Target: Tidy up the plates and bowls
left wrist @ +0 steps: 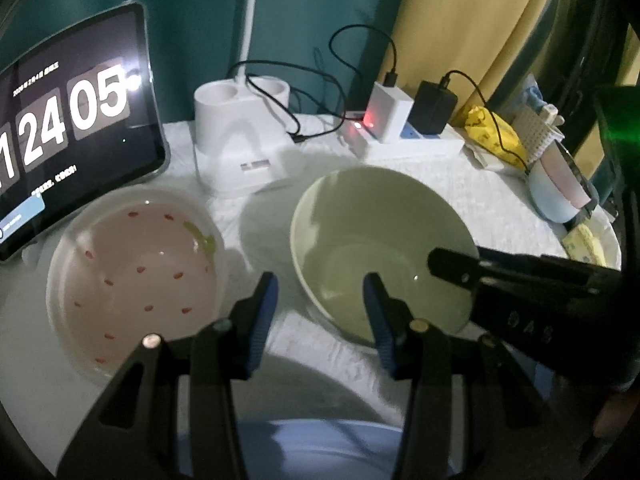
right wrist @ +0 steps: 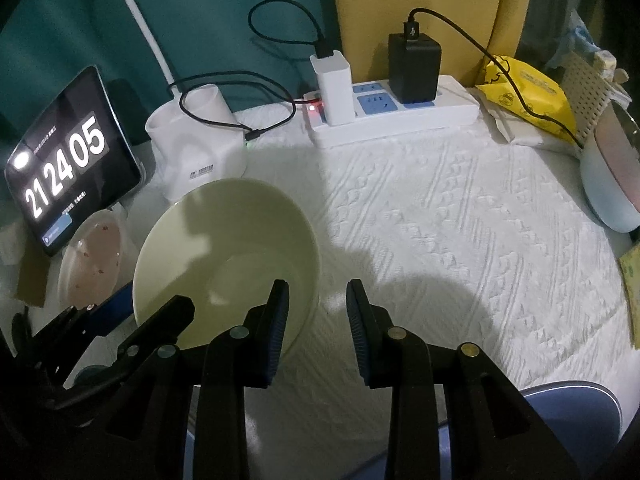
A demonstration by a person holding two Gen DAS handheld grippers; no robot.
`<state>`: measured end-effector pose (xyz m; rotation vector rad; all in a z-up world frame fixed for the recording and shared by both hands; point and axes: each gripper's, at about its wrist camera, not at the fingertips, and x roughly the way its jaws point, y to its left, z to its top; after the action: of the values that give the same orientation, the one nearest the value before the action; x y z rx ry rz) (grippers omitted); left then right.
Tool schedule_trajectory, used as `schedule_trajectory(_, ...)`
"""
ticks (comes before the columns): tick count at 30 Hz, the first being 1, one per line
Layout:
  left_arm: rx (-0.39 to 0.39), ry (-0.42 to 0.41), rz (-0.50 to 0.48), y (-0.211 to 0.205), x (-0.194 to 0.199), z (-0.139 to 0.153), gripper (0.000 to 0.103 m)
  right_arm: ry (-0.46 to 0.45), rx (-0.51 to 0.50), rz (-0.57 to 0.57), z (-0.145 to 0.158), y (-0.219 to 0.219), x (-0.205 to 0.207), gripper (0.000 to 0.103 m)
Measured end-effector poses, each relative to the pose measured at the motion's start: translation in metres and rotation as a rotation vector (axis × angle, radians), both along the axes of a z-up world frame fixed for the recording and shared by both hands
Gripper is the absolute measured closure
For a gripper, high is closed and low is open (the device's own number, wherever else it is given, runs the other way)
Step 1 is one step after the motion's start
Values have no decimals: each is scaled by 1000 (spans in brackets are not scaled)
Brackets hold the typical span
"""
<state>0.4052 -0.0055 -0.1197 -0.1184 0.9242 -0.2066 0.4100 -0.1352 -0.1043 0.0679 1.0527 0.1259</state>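
Green bowl (left wrist: pixel 380 252) sits upright on the white quilted worktop (right wrist: pixel 460 220), mid-scene; taken here as the landmark. Pink bowl (left wrist: pixel 134 280) with red specks stands just left of it, rims apart, a strip of cloth between. Behind the pink bowl, a tablet (left wrist: pixel 68 120) showing a clock; behind the green bowl, a white lamp base (left wrist: pixel 240 136) and a power strip (right wrist: pixel 396 116) with chargers. Well right of the green bowl, at the worktop edge, a blue bowl (right wrist: pixel 608 192) with something pink nested in it. Near edge, below the green bowl, a blue plate (right wrist: pixel 576 412) partly under the claws. Left claw (left wrist: pixel 320 308) hangs open, moderately wide, straddling the green bowl's near-left rim: one finger seems over the inside, the other over the cloth gap; contact cannot be told. Right claw (right wrist: pixel 318 316) also open, empty, at the bowl's near-right rim, left finger over the wall, right finger over bare cloth. Judgement: both bowls look glazed ceramic, so stiff, fairly heavy, slick and chip-prone. Best hold is a pinch across the rim wall, one finger inside and one outside, seated deep so it cannot swing. Lift level. Nesting calls for a slow set-down; glaze on glaze will clack and slide.
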Motion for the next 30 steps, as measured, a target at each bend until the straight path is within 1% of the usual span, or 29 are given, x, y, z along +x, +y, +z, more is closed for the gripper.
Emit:
schedule_trajectory(1, -4, -1, 0, 1, 0, 0, 58, 0, 4, 16, -1, 2, 0, 72)
schedule_trajectory(3, -9, -7, -2, 1, -1, 0, 58, -3, 10, 28, -1, 4, 0, 77)
schedule_trajectory(6, -19, -16, -15, 0, -1, -1, 61, -7, -6, 24, -1, 6, 0, 80)
schedule_trajectory(8, -12, -24, -20, -2, -3, -1, 62, -13, -12, 21, -1, 6, 0, 82)
schedule_trajectory(19, -22, -40, -4, 1, -6, 0, 65, -60, -18, 26, 2, 8, -10, 83)
schedule_trajectory(30, -32, -96, -18, -3, -16, 14, 66, -102, -4, 20, 11, 1, -20, 84)
